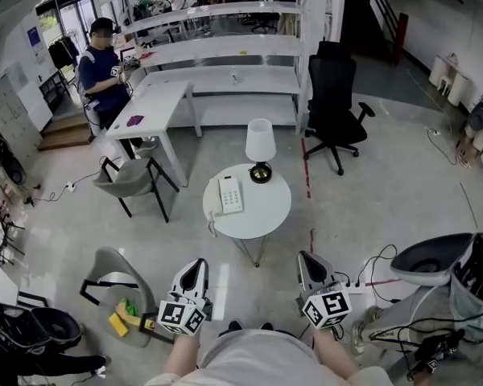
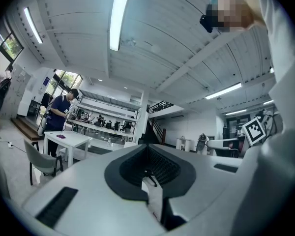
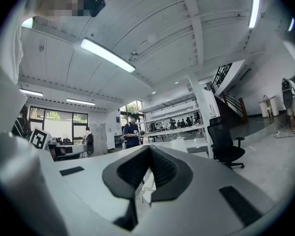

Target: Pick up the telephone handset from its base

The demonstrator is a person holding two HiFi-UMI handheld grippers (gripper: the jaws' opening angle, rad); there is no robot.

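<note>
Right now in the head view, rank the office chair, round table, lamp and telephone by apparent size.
Largest: office chair and round table, too close to rank, and the chair stands farther off.
Next: lamp.
Smallest: telephone.

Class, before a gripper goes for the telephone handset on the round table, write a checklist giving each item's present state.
1. Handset lying on the telephone: ok.
2. Lamp apart from the telephone: ok, it stands beyond it.
3. Left gripper open: not ok, shut and empty.
4. Right gripper open: not ok, shut and empty.
5. Grippers over the round table: not ok, both are short of it.
</note>
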